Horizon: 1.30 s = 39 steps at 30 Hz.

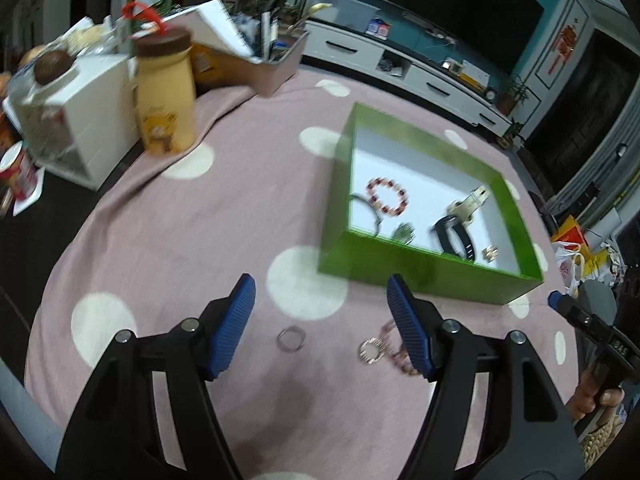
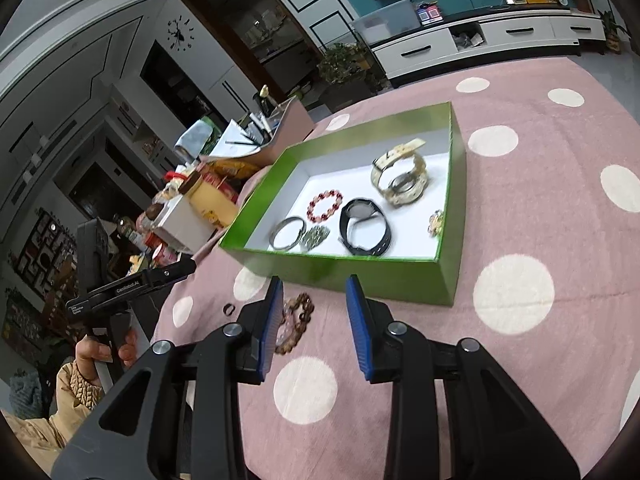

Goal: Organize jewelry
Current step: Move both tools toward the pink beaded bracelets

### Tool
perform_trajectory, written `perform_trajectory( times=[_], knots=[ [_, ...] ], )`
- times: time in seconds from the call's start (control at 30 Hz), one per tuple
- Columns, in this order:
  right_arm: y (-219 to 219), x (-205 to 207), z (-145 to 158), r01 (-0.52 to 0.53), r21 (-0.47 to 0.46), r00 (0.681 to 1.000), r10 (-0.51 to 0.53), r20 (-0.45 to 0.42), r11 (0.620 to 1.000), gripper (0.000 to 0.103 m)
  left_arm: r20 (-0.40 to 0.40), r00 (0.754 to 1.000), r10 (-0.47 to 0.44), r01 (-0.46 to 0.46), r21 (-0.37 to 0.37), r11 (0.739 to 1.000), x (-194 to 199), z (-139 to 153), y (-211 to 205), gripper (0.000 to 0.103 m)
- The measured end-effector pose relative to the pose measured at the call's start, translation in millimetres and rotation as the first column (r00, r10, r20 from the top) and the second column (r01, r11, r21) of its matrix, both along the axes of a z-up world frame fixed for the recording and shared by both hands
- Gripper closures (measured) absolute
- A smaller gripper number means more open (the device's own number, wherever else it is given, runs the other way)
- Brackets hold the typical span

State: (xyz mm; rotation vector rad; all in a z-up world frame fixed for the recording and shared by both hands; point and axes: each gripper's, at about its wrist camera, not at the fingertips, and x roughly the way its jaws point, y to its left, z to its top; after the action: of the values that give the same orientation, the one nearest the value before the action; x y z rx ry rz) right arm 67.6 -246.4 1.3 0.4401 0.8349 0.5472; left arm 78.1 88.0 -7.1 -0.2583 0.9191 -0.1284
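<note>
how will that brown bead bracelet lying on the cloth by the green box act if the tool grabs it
The brown bead bracelet looks like separate round beads on a string, so it will probably sag and drape from the pinch point. The beads look glossy and may slip between the pads. Lying flat on the pink cloth, it seems unlikely to roll.

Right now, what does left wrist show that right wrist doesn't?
Left wrist only: a plain ring and a sparkly ring on the cloth between the open left gripper fingers, plus a yellow bear bottle.
Right wrist only: a wall clock.
Both: the green box with watches and bracelets inside, and a beaded bracelet outside it.
</note>
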Motion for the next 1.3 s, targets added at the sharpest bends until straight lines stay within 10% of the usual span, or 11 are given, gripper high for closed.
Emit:
perform_trajectory(
  times=[1.3],
  knots=[
    [129.5, 25.5, -57.3, -0.25, -0.299, 0.967, 0.252, -0.033, 0.921, 0.073, -0.001, 0.996, -0.084, 0.083, 0.179, 0.98, -11.4, -66.8, -20.9, 0.043]
  ],
)
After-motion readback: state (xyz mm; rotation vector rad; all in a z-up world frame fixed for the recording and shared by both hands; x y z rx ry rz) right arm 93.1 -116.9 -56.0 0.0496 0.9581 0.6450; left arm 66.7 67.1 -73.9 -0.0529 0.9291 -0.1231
